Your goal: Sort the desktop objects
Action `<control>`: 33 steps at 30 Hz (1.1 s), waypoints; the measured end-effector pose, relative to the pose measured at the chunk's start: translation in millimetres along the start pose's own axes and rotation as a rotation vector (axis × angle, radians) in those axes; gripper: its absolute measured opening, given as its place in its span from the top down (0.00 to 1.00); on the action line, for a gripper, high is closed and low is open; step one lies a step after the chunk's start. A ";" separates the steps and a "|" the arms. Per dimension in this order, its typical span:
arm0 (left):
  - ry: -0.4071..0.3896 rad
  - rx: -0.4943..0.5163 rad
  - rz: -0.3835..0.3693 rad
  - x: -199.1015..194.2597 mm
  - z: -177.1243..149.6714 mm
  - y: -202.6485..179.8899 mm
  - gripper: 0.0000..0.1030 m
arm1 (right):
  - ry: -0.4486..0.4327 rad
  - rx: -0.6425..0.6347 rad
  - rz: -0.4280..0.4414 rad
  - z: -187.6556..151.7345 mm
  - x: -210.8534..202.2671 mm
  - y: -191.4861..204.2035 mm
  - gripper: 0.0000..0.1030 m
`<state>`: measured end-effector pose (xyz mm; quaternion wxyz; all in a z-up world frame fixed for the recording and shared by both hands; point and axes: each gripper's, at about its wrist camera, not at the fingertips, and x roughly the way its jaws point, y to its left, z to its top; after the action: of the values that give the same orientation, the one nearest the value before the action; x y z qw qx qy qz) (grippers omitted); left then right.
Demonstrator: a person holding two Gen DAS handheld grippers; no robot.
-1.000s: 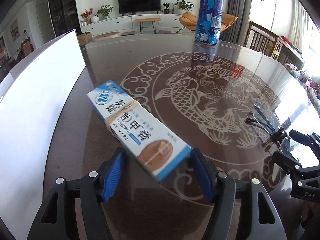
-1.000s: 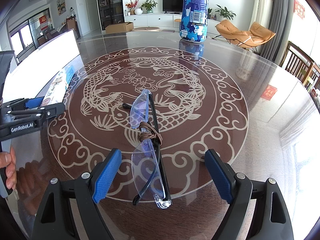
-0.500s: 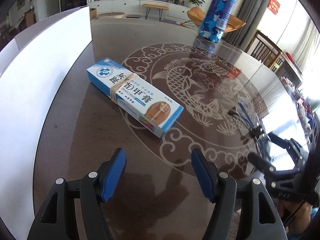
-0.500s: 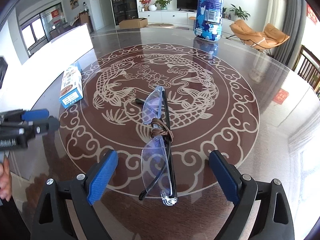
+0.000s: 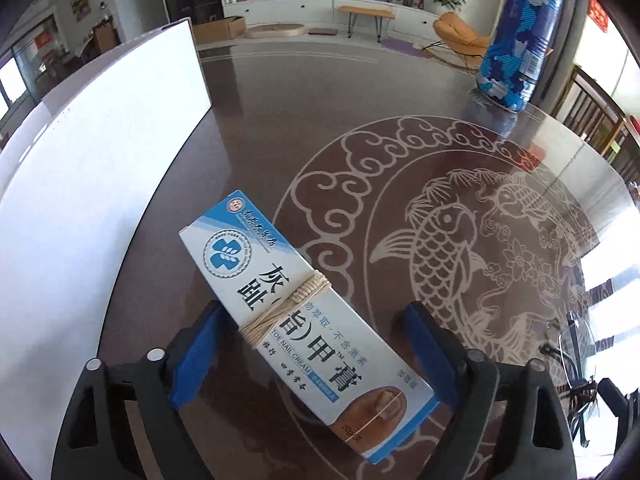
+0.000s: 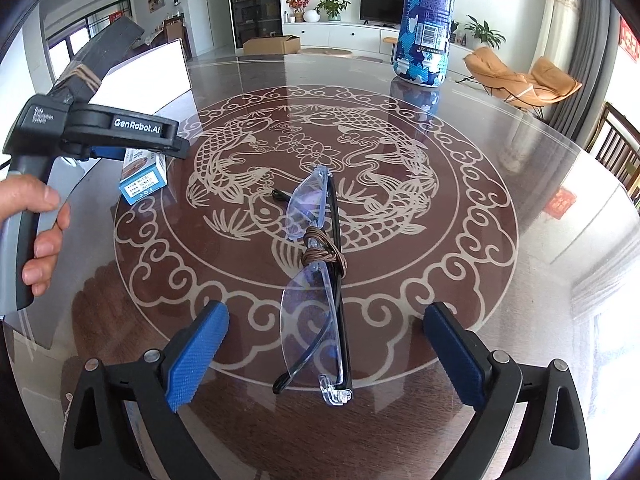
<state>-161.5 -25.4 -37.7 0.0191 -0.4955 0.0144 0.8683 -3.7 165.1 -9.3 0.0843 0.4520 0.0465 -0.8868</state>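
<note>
A blue-and-white nail cream box (image 5: 304, 320), tied with string, lies on the round glass table (image 5: 320, 128). My left gripper (image 5: 316, 354) is open, its blue pads on either side of the box's middle without touching. In the right wrist view the left gripper (image 6: 108, 136) hovers over the box (image 6: 142, 178) at the left. Folded clear glasses (image 6: 316, 264), bound with brown cord, lie on the table's centre. My right gripper (image 6: 326, 352) is open around their near end. The glasses (image 5: 576, 356) also show at the right edge of the left wrist view.
A tall blue camouflage-pattern can (image 6: 426, 20) stands at the far side of the table, also in the left wrist view (image 5: 516, 36). A white board (image 5: 80, 184) runs along the table's left side. Chairs (image 6: 616, 152) stand at the right.
My left gripper pulled back from the box, then came forward again and now straddles it. My right gripper stays open around the glasses, shifted only slightly.
</note>
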 end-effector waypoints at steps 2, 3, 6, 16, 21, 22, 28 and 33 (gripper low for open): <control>-0.025 0.065 -0.037 -8.2 -7.3 1.5 0.59 | -0.001 0.002 0.006 0.9 0.2 -0.7 0.04; -0.022 0.101 -0.053 -11.7 -11.3 2.2 0.59 | -0.004 0.010 0.020 1.1 -0.4 -2.6 0.03; -0.042 0.227 -0.070 -29.8 -32.6 0.2 0.59 | 0.030 0.039 0.101 7.5 -2.4 -15.0 0.04; -0.019 0.254 -0.151 -57.4 -82.6 -3.3 0.59 | 0.265 0.028 0.140 46.8 15.0 -24.7 0.19; -0.018 0.208 -0.163 -61.8 -88.6 1.8 0.59 | 0.243 0.031 0.114 60.1 23.3 -13.5 0.42; -0.017 0.200 -0.168 -60.3 -86.9 0.4 0.59 | 0.244 0.020 0.093 62.6 23.1 -12.0 0.73; -0.048 0.200 -0.181 -82.9 -89.2 2.9 0.59 | 0.200 0.047 0.142 75.7 -5.5 -11.7 0.80; -0.076 0.145 -0.242 -115.0 -75.5 20.7 0.59 | 0.179 -0.016 0.168 93.3 -28.7 13.4 0.80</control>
<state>-39.1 -51.6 23.1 0.1599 -0.4577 0.0164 0.8745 -58.6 140.2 68.6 0.1575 0.5309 0.0229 -0.8324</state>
